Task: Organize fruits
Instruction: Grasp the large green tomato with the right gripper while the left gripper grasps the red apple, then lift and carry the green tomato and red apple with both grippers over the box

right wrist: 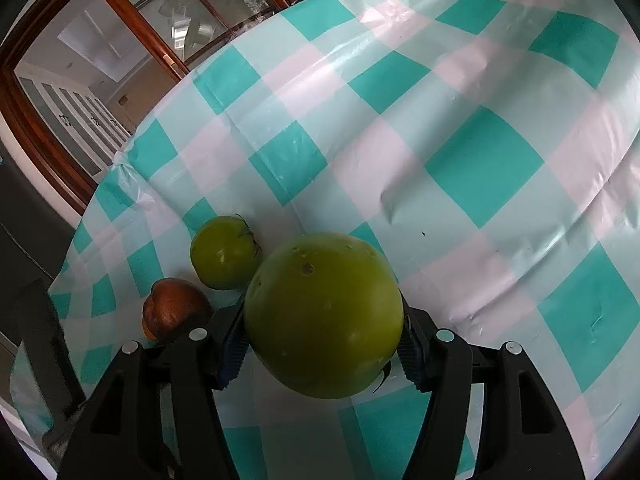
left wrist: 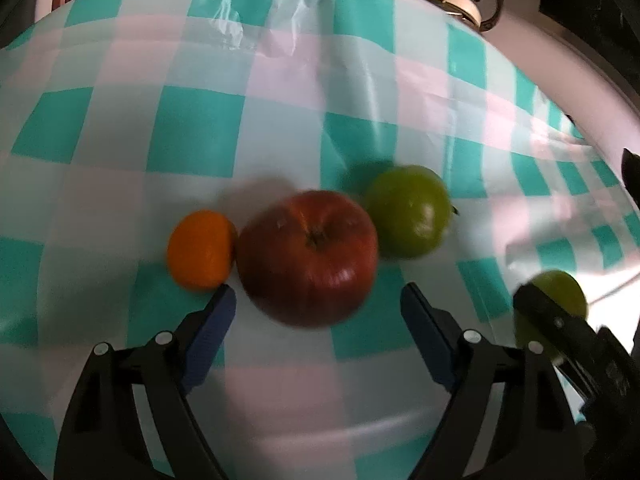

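Observation:
On the teal-and-white checked tablecloth three fruits lie in a row: an orange, a red apple and a green fruit. My left gripper is open, and the near side of the apple sits between its blue fingertips with gaps on both sides. My right gripper is shut on a larger green fruit, held just above the cloth. That held fruit also shows at the lower right of the left wrist view. The right wrist view shows the smaller green fruit and the apple to its left.
A crumpled clear plastic bag lies at the far side of the table. Beyond the table edge stand a cream pot with a lid and a wooden-framed glass door. Something dark stands off the table's left edge.

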